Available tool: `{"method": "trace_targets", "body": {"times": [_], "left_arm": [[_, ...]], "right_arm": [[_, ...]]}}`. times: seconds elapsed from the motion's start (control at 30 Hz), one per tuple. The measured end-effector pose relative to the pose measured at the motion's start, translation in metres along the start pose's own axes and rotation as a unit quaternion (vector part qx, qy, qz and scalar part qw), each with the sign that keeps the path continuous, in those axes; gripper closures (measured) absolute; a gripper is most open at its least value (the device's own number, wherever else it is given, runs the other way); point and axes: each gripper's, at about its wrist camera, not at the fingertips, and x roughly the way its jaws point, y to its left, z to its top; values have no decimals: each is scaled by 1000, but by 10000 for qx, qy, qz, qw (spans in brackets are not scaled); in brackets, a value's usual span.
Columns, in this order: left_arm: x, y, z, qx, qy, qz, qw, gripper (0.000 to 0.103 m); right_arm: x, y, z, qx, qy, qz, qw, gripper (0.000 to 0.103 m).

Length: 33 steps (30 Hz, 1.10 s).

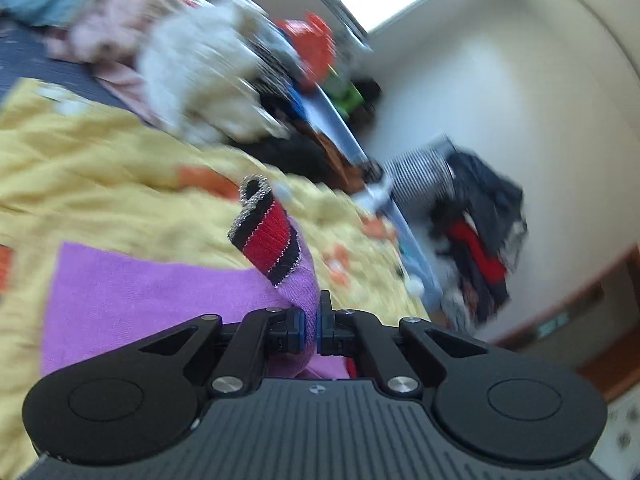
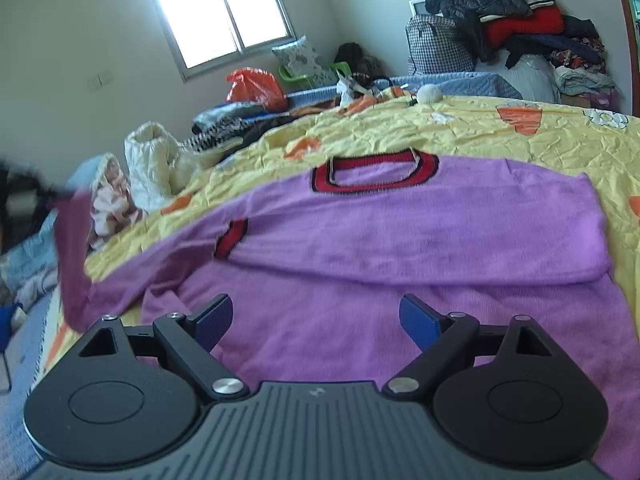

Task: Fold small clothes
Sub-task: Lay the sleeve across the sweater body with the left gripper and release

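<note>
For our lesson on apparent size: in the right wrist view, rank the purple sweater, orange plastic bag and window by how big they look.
1. purple sweater, nearest the camera
2. window
3. orange plastic bag

The room is lit by daylight from a window [image 2: 224, 12], which is blown out to plain white in the right wrist view. Soft light is thrown on the white walls, and only faint shadows are seen. In the left wrist view, nearly everything is smeared by strong blur: the yellow bedspread [image 1: 100, 168], the white padded bundle [image 1: 192, 76] and the pile of clothes [image 1: 480, 232] are streaked. Only the red and black cuff [image 1: 268, 236] close to the lens is seen fairly sharply. The right wrist view is much clearer, though its left edge is blurred. Straight lines are bent near the edges of both views.
</note>
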Motion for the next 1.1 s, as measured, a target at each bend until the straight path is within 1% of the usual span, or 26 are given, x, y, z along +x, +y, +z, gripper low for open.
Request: {"method": "trace_targets", "body": {"times": [0.07,0.13,0.2,0.33,0.47,0.57,0.67,0.73,0.87,0.93,1.07,1.1], "left_arm": [[32,-34,-23,393,329,-59,9987,99],[60,-62,-50,689,643,-123,9955,99],[86,-84,-76,943,907,-151,9913,99],[130,-113,-123,1523,1218,-190,9806,99],[161,-147,-160,2087,1432,-258,9671,99],[171,-168,-188,2376,1623,-359,9570,99],[181,-181,-208,2650,1785,-458,9465,99],[188,-189,-221,2779,1875,-469,9410,99],[197,-200,-240,2974,2069,-551,9304,99],[201,-206,-250,3097,2183,-602,9235,99],[209,-210,-267,3314,2347,-555,9121,99],[209,-209,-270,3334,2379,-562,9105,99]], "right_arm": [[-4,2,-5,35,77,-56,9999,12],[-9,4,-11,17,89,-74,9999,12],[-15,5,-16,7,61,-282,9996,12],[-27,-7,-22,292,45,-541,9981,12],[-38,-19,-28,424,118,-639,9970,12],[-43,-25,-35,515,139,-681,9963,12],[-47,-27,-38,518,144,-732,9959,12],[-49,-30,-41,526,133,-773,9955,12],[-50,-33,-44,589,151,-835,9946,12],[-50,-34,-44,599,161,-854,9944,12],[-51,-35,-46,655,145,-890,9938,12],[-51,-36,-47,676,151,-888,9936,12]]}}
